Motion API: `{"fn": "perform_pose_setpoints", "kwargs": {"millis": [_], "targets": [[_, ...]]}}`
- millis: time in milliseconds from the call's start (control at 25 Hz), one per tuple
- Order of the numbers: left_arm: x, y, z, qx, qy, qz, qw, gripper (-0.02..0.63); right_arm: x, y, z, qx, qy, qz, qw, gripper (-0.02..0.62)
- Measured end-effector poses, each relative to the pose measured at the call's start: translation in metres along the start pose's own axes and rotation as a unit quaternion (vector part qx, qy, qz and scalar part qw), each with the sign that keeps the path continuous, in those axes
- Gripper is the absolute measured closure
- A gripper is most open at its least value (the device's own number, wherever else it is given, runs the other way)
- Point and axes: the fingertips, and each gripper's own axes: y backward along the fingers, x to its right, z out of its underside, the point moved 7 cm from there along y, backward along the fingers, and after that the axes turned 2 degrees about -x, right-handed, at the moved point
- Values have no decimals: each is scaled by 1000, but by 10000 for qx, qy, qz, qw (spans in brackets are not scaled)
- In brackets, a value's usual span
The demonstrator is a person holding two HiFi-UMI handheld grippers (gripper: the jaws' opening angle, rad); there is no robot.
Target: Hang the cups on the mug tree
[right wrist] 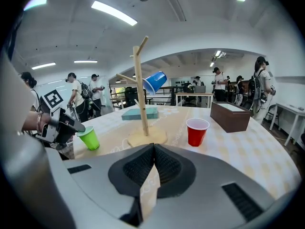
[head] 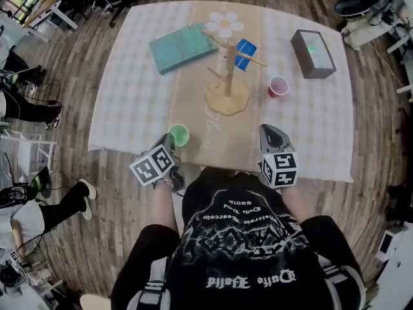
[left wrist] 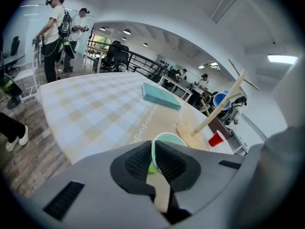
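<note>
1. The green cup [head: 179, 134] stands upright near the front edge of the bench [head: 129, 108], at lower centre-left of the head view. The left claw [left wrist: 153, 152] is clamped on its rim, one pad inside the wall and one outside.
2. It looks like a thin disposable plastic cup: light, flexible, easily crushed and rather slick. A gentle pinch at the rim, as now, seems the right hold. It has no handle, so it probably goes mouth-first over a peg.
3. The right claw [right wrist: 153, 151] is closed on nothing, low and right of centre.
4. The mug tree [head: 228, 76] stands mid-bench with a blue cup [head: 245, 53] already on one peg. The red cup [head: 278, 86] stands just right of its base.
5. The teal book [head: 182, 47] and the dark brown box [head: 312, 53] lie well aside. The blue cup and the crossing pegs are the likeliest snags.
</note>
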Motion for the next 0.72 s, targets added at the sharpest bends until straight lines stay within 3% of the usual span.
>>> {"fn": "perform_pose_setpoints", "kwargs": {"millis": [720], "targets": [[42, -1, -36, 345, -221, 348, 9986, 568, 0, -11, -3, -81, -14, -176, 9998, 586]]}}
